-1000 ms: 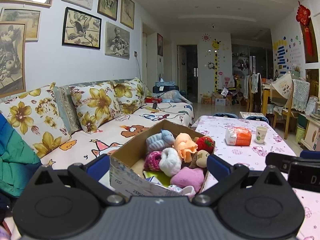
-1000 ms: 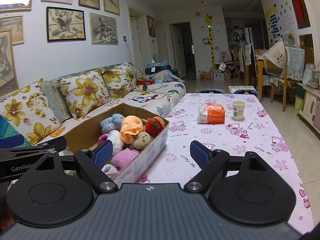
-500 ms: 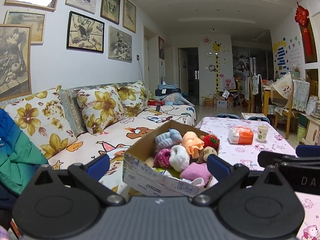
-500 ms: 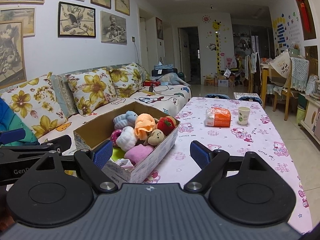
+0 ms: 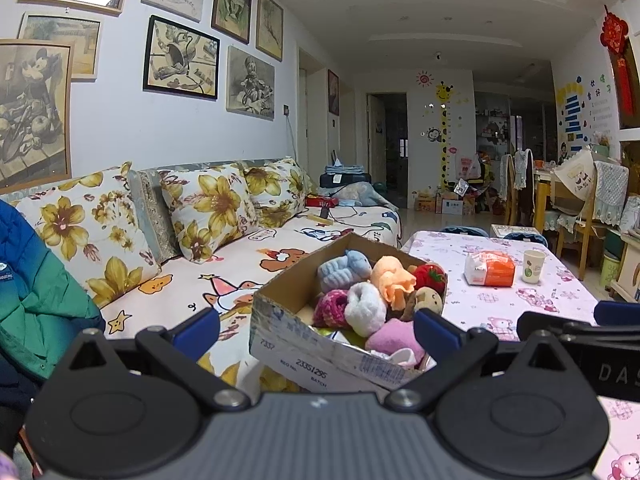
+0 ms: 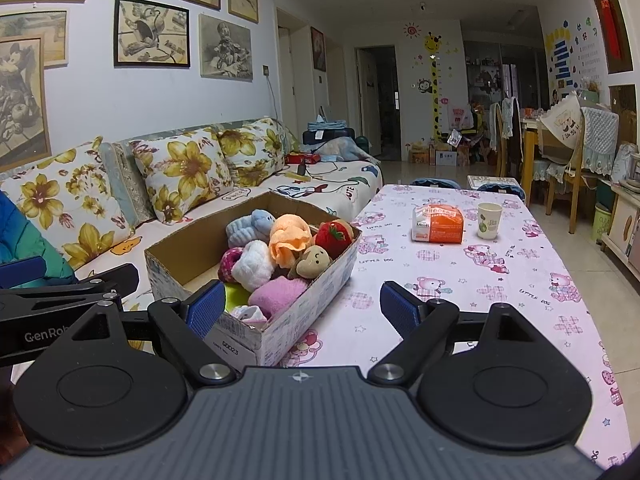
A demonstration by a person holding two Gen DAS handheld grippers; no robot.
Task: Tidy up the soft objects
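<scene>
A cardboard box (image 6: 280, 322) stands on the table's left edge, next to the sofa. It holds several soft toys: a blue one (image 6: 250, 224), an orange one (image 6: 289, 240), a strawberry (image 6: 335, 233), a white one (image 6: 253, 265), a pink one (image 6: 278, 294) and a small tan bear (image 6: 314, 262). The box also shows in the left wrist view (image 5: 320, 364). My left gripper (image 5: 316, 326) is open and empty, just in front of the box. My right gripper (image 6: 302, 306) is open and empty, beside the box's near right corner.
The table (image 6: 500, 280) has a pink cartoon cloth, with an orange tissue pack (image 6: 439, 224) and a paper cup (image 6: 489, 220) at its far end. A sofa (image 6: 180, 208) with flowered cushions runs along the left. Chairs (image 6: 560, 152) stand at the far right.
Both grippers have drawn back and risen a little, so the box looks farther off. Both stay open and empty. The box and toys have not moved.
</scene>
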